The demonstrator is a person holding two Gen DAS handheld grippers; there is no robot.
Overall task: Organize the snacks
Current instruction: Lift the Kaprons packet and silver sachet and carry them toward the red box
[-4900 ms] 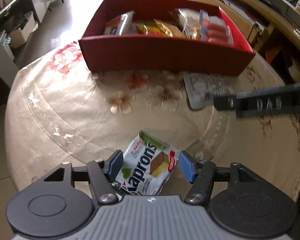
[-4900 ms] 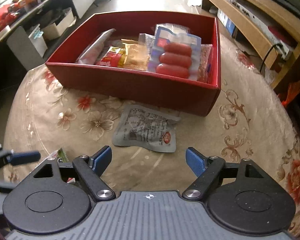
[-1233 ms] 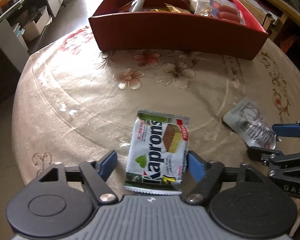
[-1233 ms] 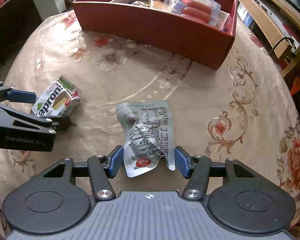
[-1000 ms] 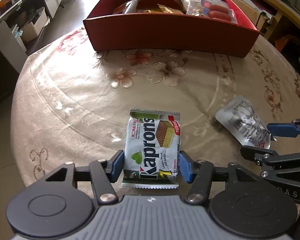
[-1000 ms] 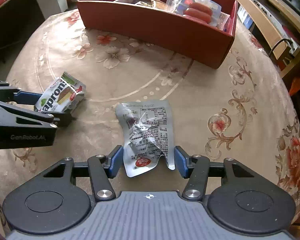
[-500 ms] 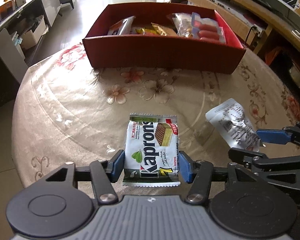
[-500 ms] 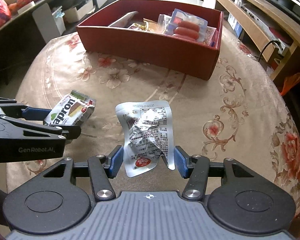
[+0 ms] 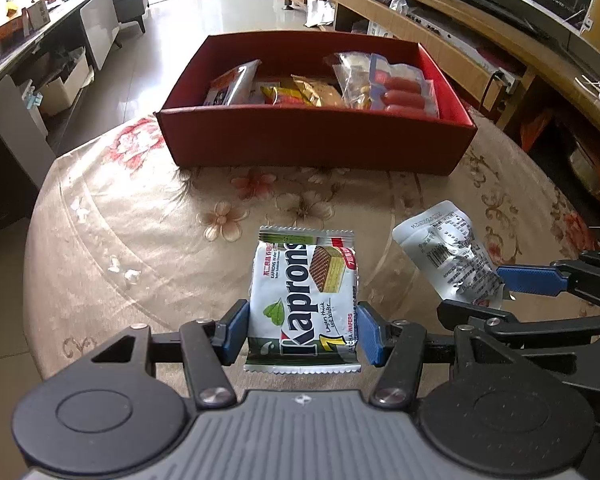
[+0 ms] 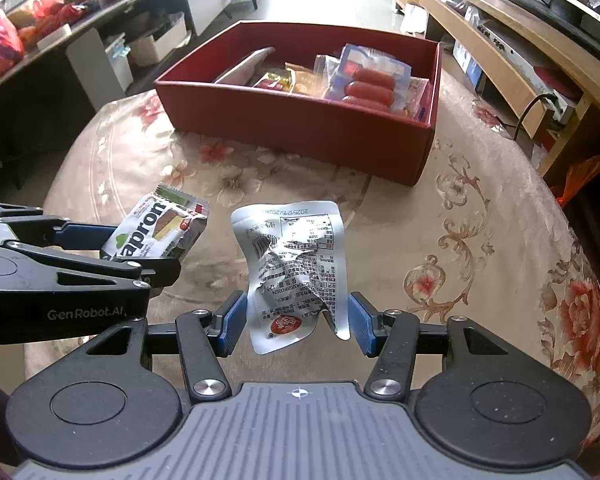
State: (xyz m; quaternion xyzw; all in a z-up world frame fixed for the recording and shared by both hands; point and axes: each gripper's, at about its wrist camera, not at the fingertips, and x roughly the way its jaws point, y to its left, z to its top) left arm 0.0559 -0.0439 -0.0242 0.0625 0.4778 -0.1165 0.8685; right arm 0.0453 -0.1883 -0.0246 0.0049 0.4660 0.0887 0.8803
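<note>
My left gripper [image 9: 302, 330] is shut on a white and green Kaprons wafer pack [image 9: 305, 300] and holds it above the table. My right gripper [image 10: 296, 326] is shut on a crumpled silver foil pouch [image 10: 296, 268], also lifted. Each held snack shows in the other view: the pouch [image 9: 450, 256] at the right, the wafer pack [image 10: 156, 228] at the left. A red box [image 9: 312, 136] stands at the far side of the round table and holds several snacks, among them a pack of red sausages [image 9: 400, 92]. The box also shows in the right wrist view [image 10: 300, 120].
The round table has a beige floral cloth [image 9: 140, 220]. A wooden TV bench [image 9: 480, 40] runs along the right, a low cabinet [image 9: 40, 60] along the left. The two grippers are close side by side over the near part of the table.
Both grippers have risen with their snacks, and the view now looks down into the red box. Earlier the left gripper closed on the wafer pack.
</note>
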